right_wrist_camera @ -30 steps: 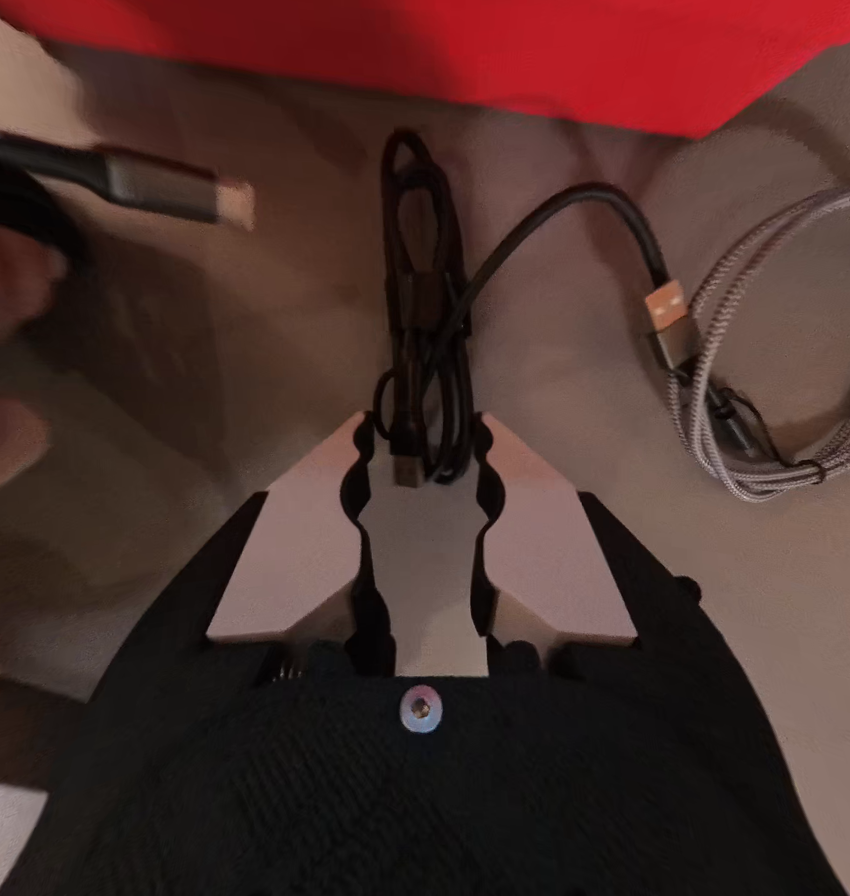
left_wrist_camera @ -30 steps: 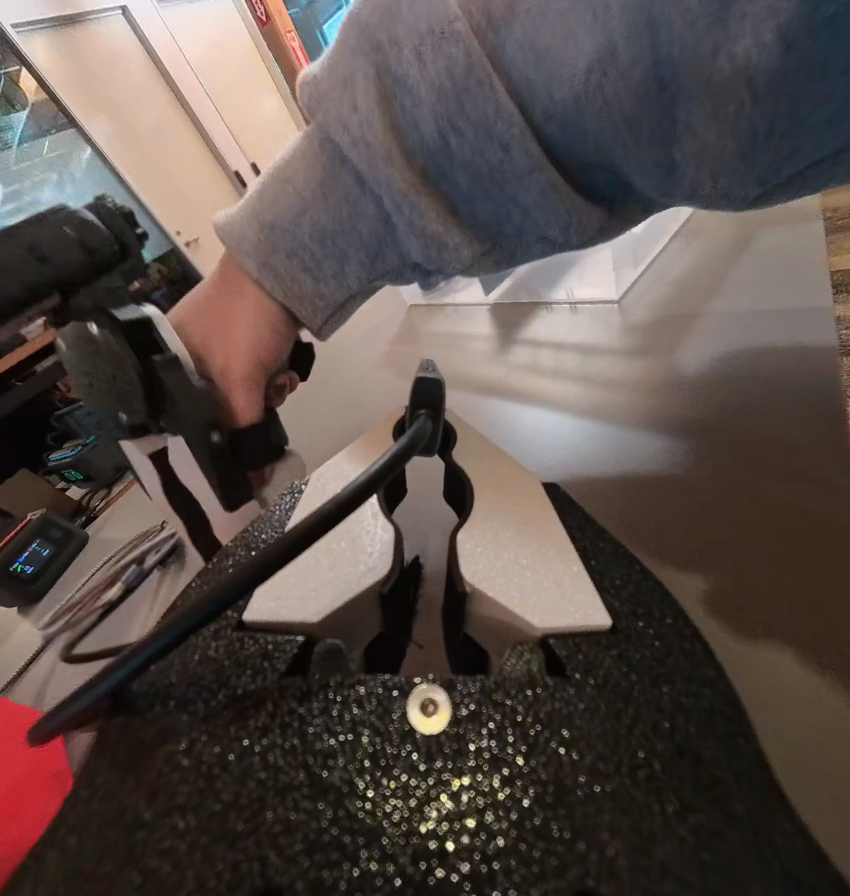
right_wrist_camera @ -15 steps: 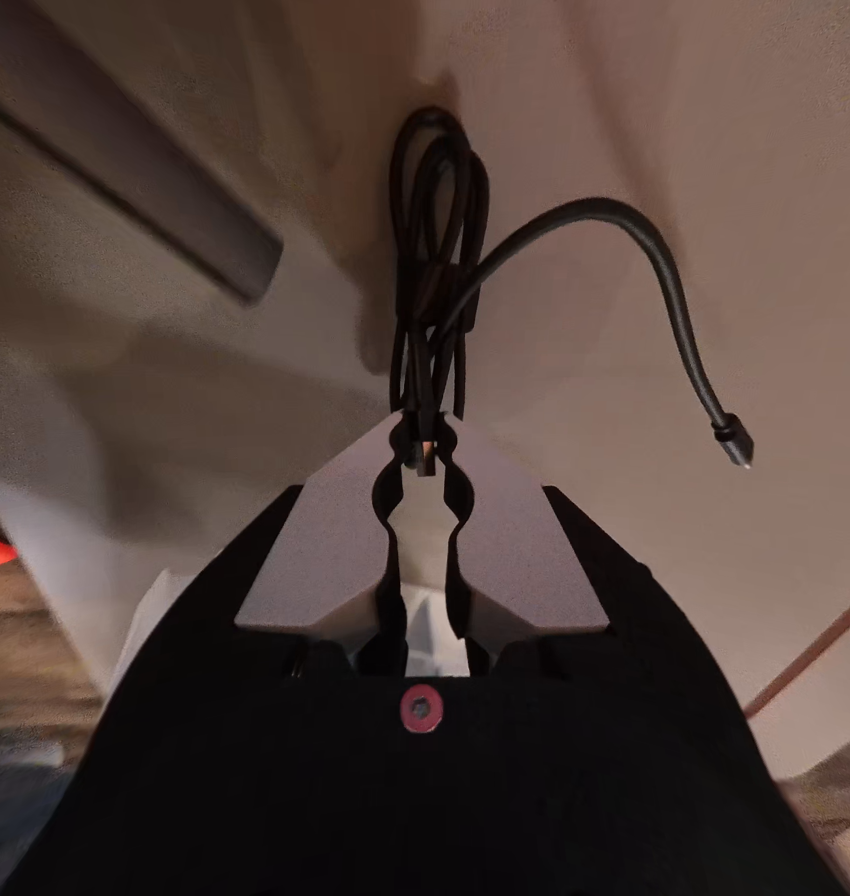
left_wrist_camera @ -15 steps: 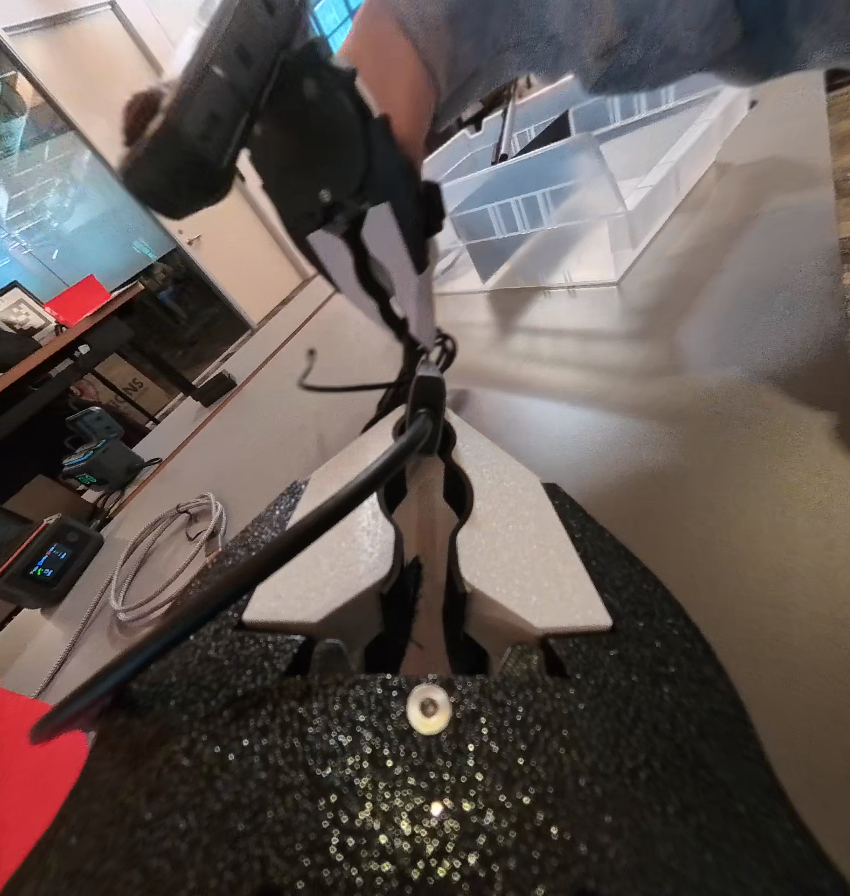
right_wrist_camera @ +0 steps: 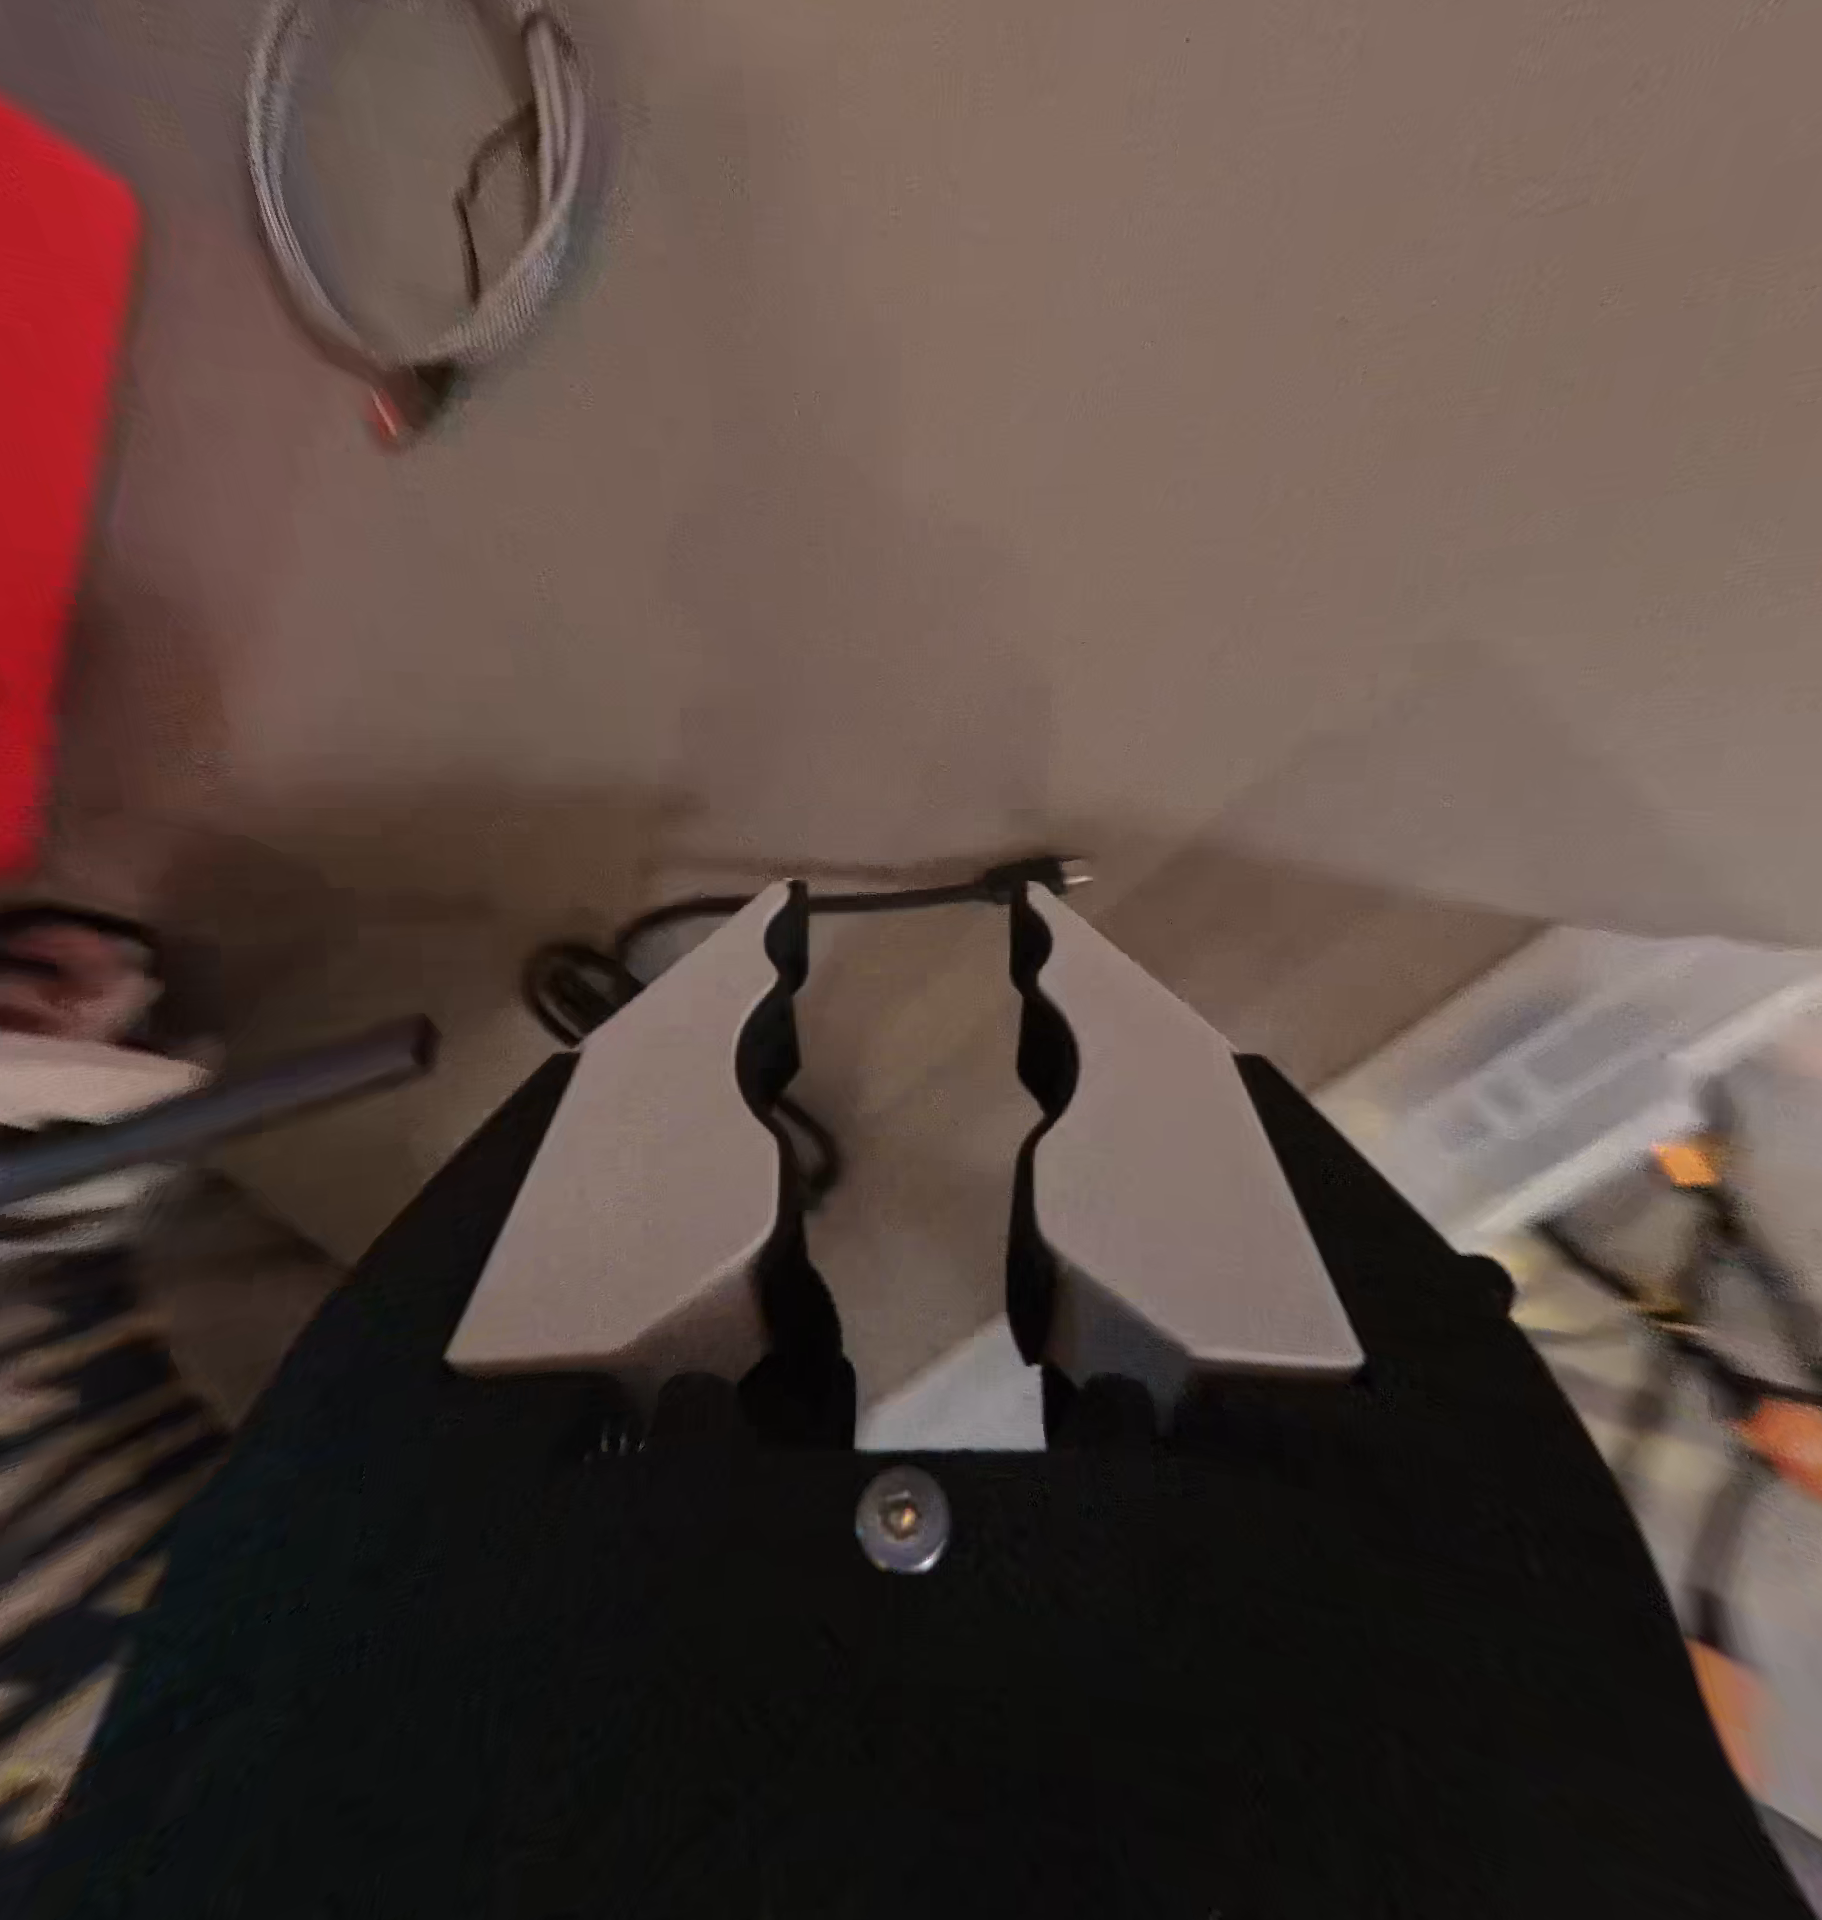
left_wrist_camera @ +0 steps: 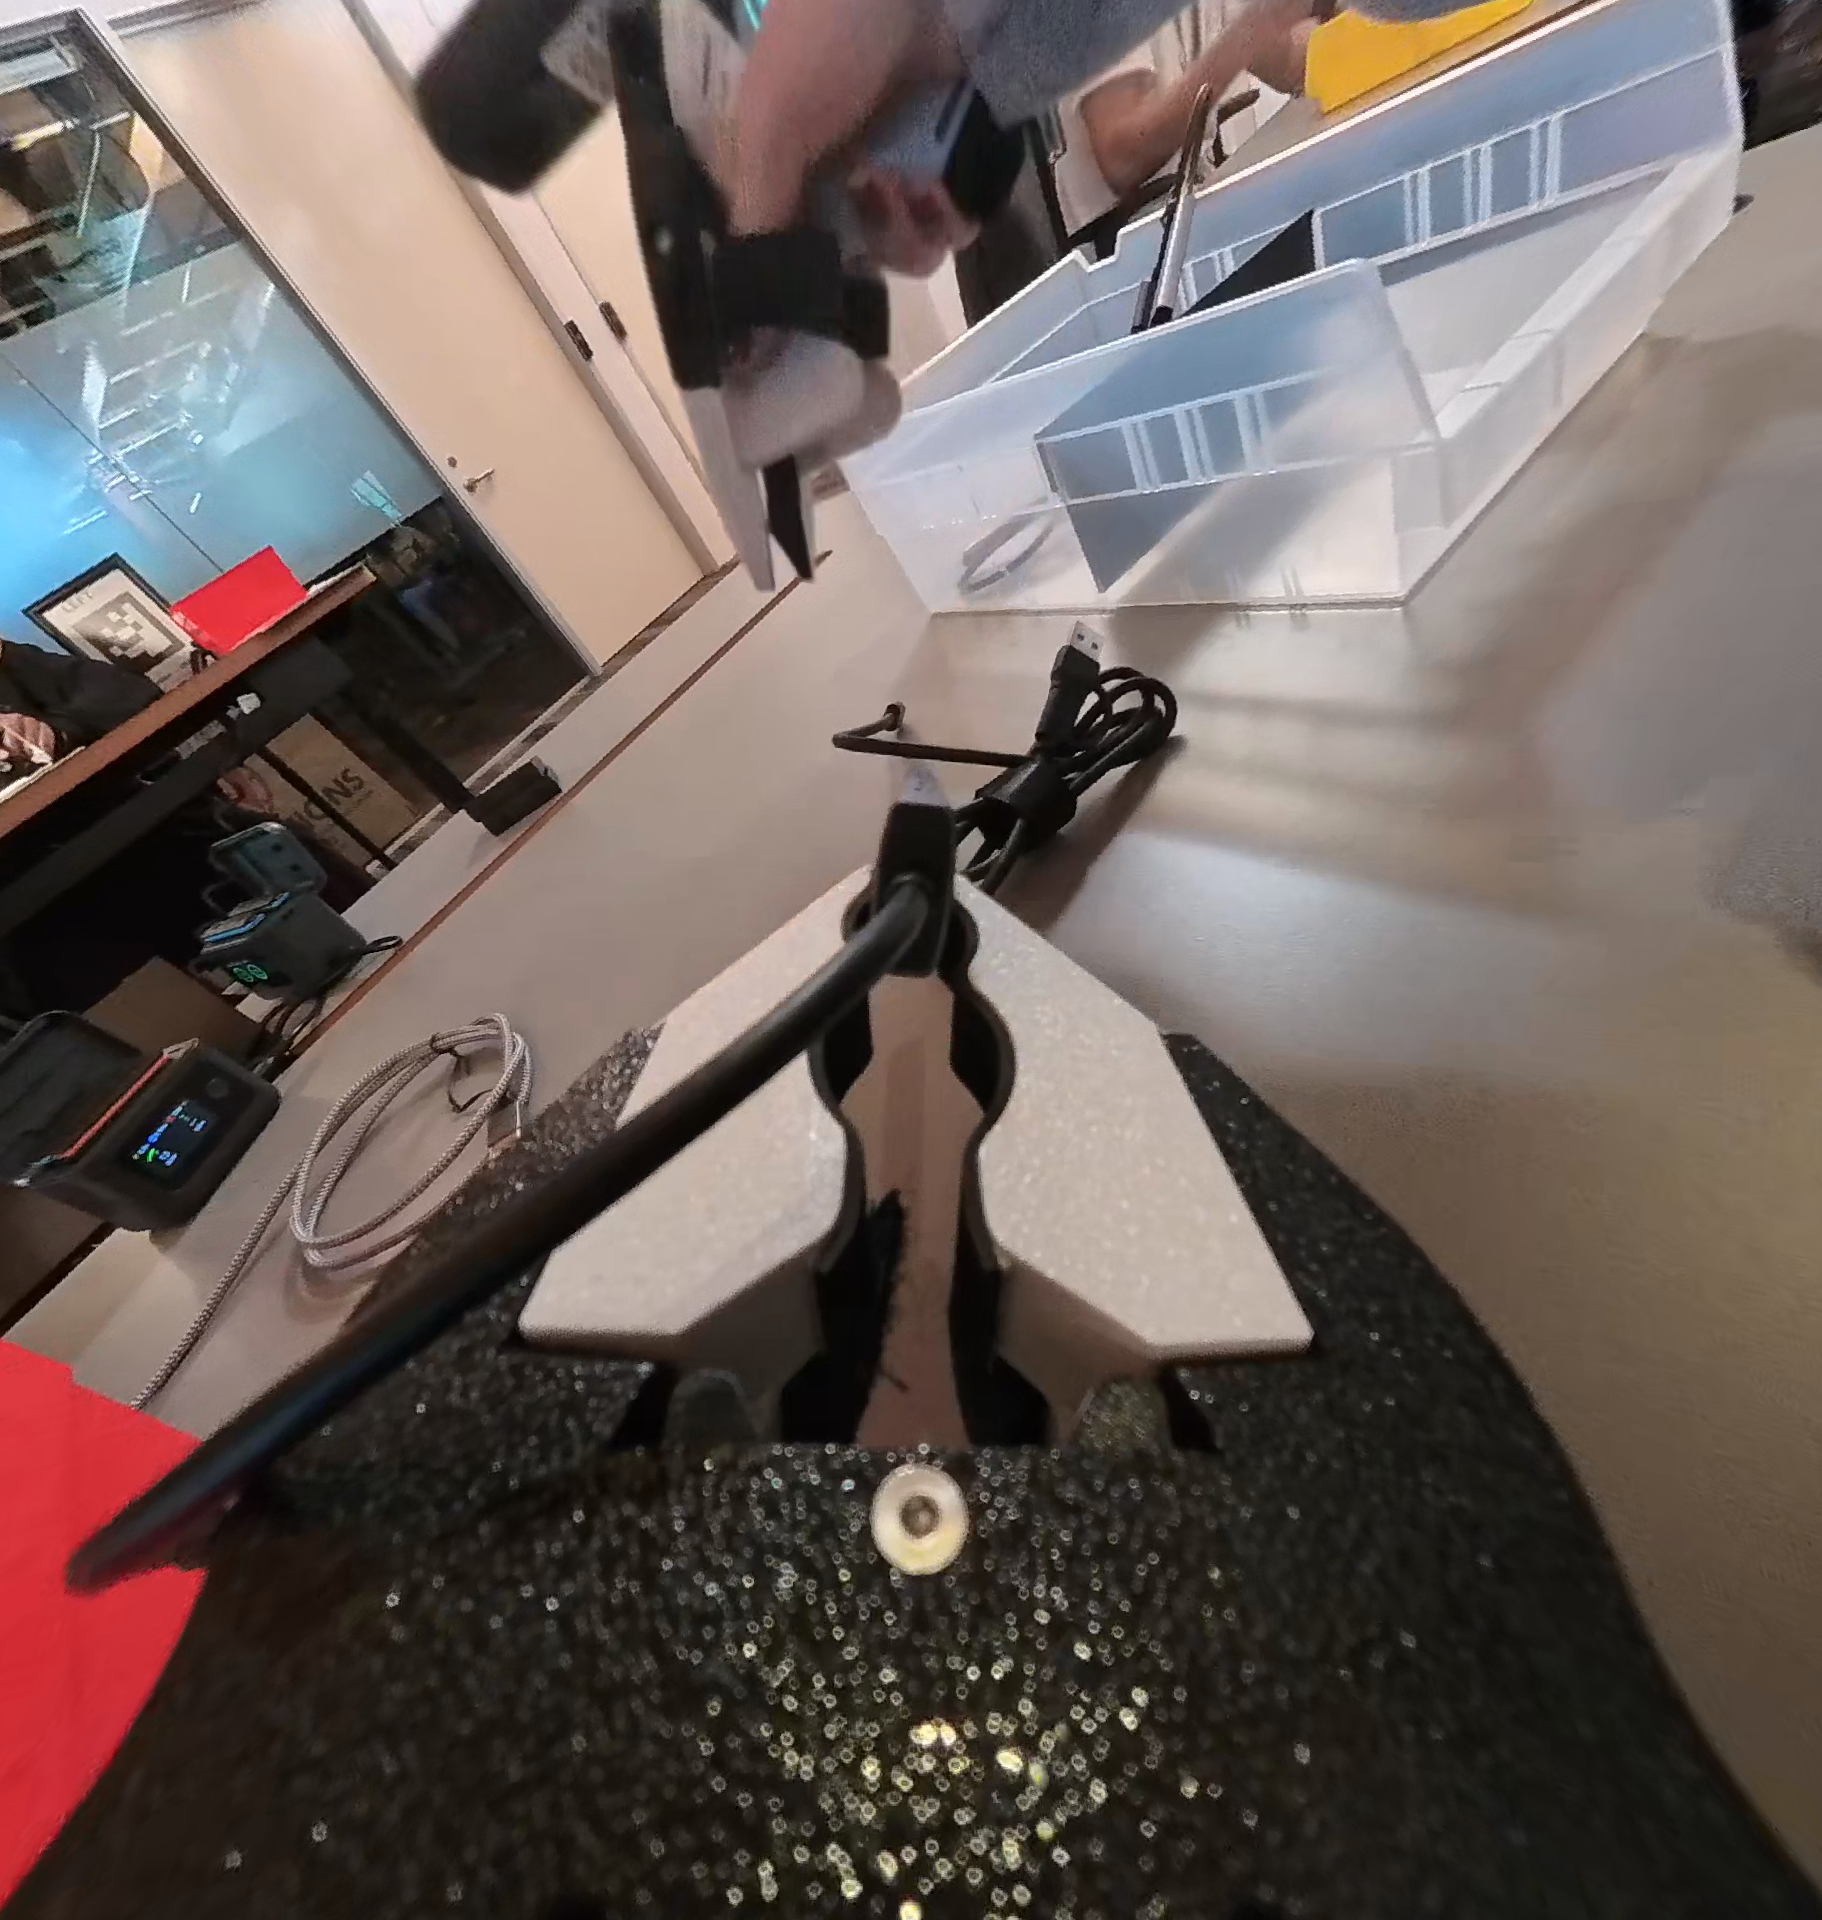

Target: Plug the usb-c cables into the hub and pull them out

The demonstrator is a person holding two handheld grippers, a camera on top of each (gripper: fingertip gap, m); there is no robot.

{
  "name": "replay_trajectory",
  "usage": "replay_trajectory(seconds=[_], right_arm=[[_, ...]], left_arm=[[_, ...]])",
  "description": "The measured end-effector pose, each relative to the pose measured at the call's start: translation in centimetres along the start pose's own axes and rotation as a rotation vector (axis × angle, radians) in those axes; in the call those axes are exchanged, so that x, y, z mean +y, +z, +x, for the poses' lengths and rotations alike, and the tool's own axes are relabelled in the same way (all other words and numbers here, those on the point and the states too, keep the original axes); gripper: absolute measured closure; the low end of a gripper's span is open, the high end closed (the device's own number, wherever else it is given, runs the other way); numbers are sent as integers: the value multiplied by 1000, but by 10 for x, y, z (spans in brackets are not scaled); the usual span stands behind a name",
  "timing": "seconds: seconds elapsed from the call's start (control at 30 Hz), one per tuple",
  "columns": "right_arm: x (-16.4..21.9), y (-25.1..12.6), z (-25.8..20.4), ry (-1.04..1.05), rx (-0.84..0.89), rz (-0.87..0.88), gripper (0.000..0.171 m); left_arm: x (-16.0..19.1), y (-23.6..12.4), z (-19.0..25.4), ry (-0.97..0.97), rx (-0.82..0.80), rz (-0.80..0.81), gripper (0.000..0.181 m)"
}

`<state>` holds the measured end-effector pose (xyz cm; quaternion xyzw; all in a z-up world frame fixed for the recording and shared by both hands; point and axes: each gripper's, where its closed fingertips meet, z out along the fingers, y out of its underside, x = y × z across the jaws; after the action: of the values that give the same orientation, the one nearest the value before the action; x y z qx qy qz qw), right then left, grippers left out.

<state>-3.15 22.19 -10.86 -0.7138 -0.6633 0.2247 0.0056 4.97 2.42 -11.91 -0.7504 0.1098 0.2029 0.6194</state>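
My left gripper is shut on the black plug of a USB cable. The metal tip sticks out ahead and the black cord trails back to the lower left. A bundled black cable lies on the table just beyond that tip. My right gripper is open and empty above the table. A thin black cable end shows just past its fingertips. In the left wrist view the right gripper hangs above the table, held by a hand. I cannot make out a hub.
Clear plastic bins stand at the far right of the table. A coiled grey braided cable and a small black device with a lit screen sit at the left. A red object lies near left. The right wrist view is blurred.
The right gripper closed on the black bundle, carried it from near the grey cable to in front of my left gripper, let it go and lifted away open. The left gripper kept its plug.
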Motion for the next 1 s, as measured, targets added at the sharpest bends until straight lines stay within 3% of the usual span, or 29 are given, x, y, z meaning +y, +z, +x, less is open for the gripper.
replay_trajectory(seconds=[0.03, 0.13, 0.27, 0.4, 0.53, 0.6, 0.7, 0.77, 0.93, 1.0], right_arm=[[2, 8, -2, 96, -53, -18, 130], [18, 31, -3, 268, -108, -138, 124], [28, 46, 15, 254, 14, -203, 144], [41, 53, 12, 293, -2, -267, 140], [38, 59, 16, 382, -35, -233, 138], [32, 62, 19, 423, -47, -191, 127], [25, 64, 24, 412, -45, -146, 134], [21, 65, 22, 329, -28, -127, 154], [4, 63, -12, -76, -33, -40, 158], [2, 57, -26, -321, 55, 2, 159]], left_arm=[[0, -1, -1, 0, -2, -2, 175], [-3, -4, -6, -6, -16, 7, 175], [-6, -7, -16, -26, -68, 32, 175], [-8, -9, -18, -35, -80, 37, 175], [-10, -8, -14, -20, -67, 39, 175], [-10, -8, -12, -20, -54, 38, 175], [-10, -7, -11, -20, -47, 32, 175], [-10, -7, -13, -30, -55, 31, 175], [6, -10, -35, -170, -135, -36, 175], [13, -14, -46, -246, -172, -49, 175]])
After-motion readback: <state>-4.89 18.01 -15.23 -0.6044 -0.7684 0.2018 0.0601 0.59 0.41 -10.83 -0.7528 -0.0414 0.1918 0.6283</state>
